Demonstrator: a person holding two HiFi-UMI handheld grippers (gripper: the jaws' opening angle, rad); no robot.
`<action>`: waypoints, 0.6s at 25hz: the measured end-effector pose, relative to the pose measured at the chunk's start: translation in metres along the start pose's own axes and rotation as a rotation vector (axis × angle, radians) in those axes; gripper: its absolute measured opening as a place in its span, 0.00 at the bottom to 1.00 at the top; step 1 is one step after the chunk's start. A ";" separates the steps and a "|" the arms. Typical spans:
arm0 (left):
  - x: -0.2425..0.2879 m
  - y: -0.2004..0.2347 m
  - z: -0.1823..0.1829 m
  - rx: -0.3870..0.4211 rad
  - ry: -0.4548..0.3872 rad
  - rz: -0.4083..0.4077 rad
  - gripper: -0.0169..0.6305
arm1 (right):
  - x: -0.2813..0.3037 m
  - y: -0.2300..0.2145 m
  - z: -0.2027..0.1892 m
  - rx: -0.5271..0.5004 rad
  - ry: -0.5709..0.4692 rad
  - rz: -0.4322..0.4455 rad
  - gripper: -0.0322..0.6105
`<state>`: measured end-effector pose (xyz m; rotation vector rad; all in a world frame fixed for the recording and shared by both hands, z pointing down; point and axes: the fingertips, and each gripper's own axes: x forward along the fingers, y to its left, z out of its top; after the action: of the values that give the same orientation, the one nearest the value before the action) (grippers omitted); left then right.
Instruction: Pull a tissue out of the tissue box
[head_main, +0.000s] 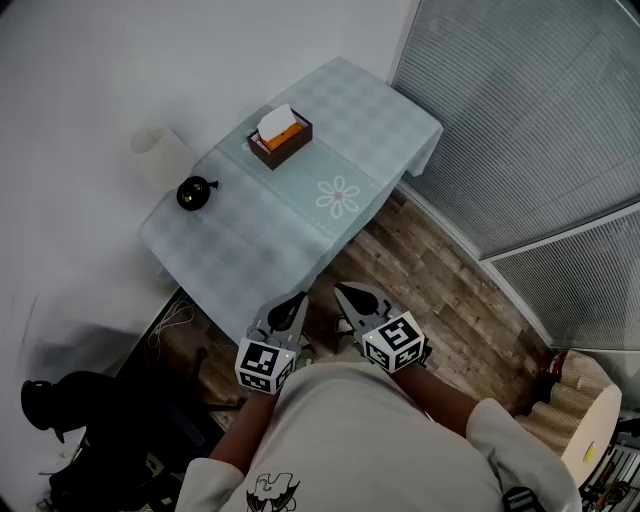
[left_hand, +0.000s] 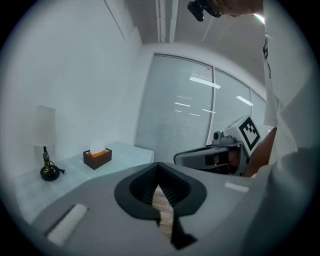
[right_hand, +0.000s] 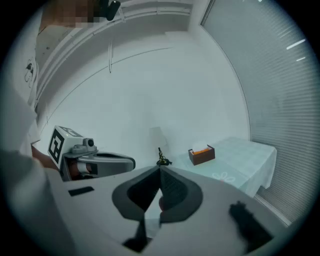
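Tissue box (head_main: 281, 142) sat on the table (head_main: 240, 250), well ahead of the left claw (head_main: 297, 300) and right claw (head_main: 344, 293), both clenched empty. Its white tissue (head_main: 275, 121) was probably light, soft and easily torn, so it wanted a gentle pinch at the raised tuft.

Left gripper (head_main: 298, 300) and right gripper (head_main: 342, 292) side by side, both closed, empty, slightly nose-down.

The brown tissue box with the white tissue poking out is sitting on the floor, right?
Not quite. The brown tissue box with the white tissue poking out is sitting on the table, not on the floor. The head view shows it up on the tabletop, a little way from the lamp.
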<state>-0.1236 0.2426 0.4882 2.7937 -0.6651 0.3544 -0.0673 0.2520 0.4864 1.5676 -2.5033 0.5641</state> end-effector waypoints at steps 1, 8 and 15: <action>-0.002 0.003 0.000 0.000 -0.003 0.002 0.04 | 0.003 0.002 0.000 -0.002 0.003 0.001 0.07; -0.020 0.027 -0.001 -0.008 -0.010 -0.003 0.04 | 0.026 0.028 0.000 -0.014 0.015 0.000 0.07; -0.019 0.061 -0.002 -0.002 -0.013 -0.042 0.04 | 0.057 0.035 -0.007 0.040 0.042 0.058 0.07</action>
<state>-0.1690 0.1984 0.4960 2.8056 -0.6087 0.3271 -0.1249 0.2208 0.5017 1.4840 -2.5286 0.6520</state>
